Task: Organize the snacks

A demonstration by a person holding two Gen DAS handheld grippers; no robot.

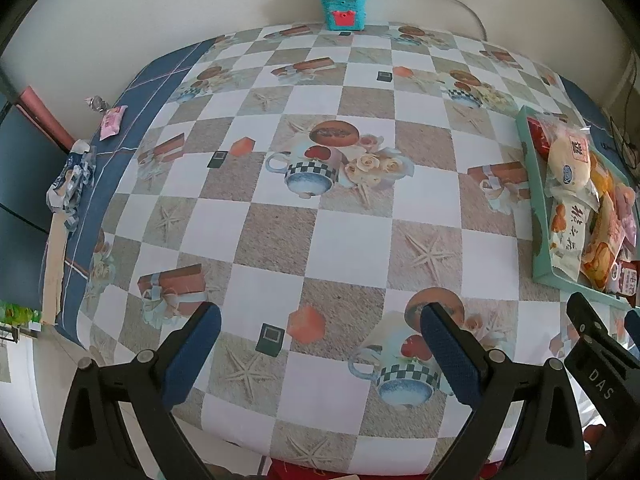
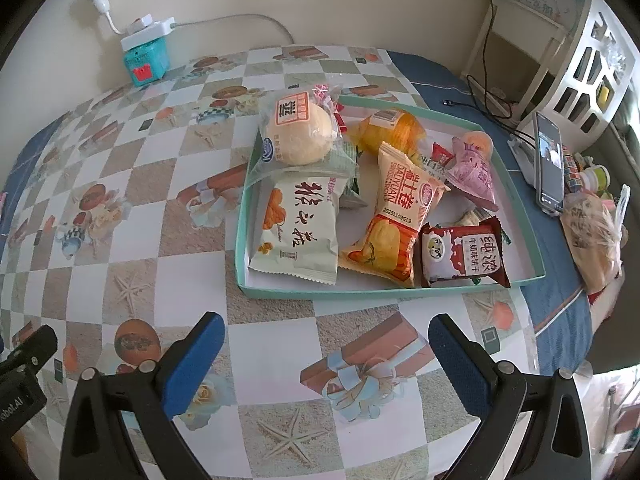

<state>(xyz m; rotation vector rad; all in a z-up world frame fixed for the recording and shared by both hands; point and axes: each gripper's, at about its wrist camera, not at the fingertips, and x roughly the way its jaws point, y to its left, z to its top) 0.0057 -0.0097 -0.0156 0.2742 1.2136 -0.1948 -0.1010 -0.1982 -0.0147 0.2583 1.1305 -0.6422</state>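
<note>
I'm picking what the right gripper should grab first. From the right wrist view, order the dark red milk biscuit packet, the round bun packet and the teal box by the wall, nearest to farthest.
From the right gripper:
1. Dark red milk biscuit packet, tray's near right corner.
2. Round bun packet, tray's far left corner.
3. Teal box, far left against the wall.

worktop cloth (image 2: 132,216): white and sandy-beige checks printed with starfish, roses, checkered cups, brick-red gift boxes; plain blue along the left and right edges
tray (image 2: 280,291): teal wall, white floor
bun pack (image 2: 298,132): clear wrap, pale yellow bun, red label
white pack (image 2: 298,228): cream with black characters, orange picture
orange pack (image 2: 394,220): orange and cream, red print
biscuit pack (image 2: 464,254): dark red and white
purple pack (image 2: 474,176): purple-pink
box at the far edge (image 1: 343,10): teal, red patch
hand-held gripper fingers (image 1: 192,354): black, blue pads
</note>
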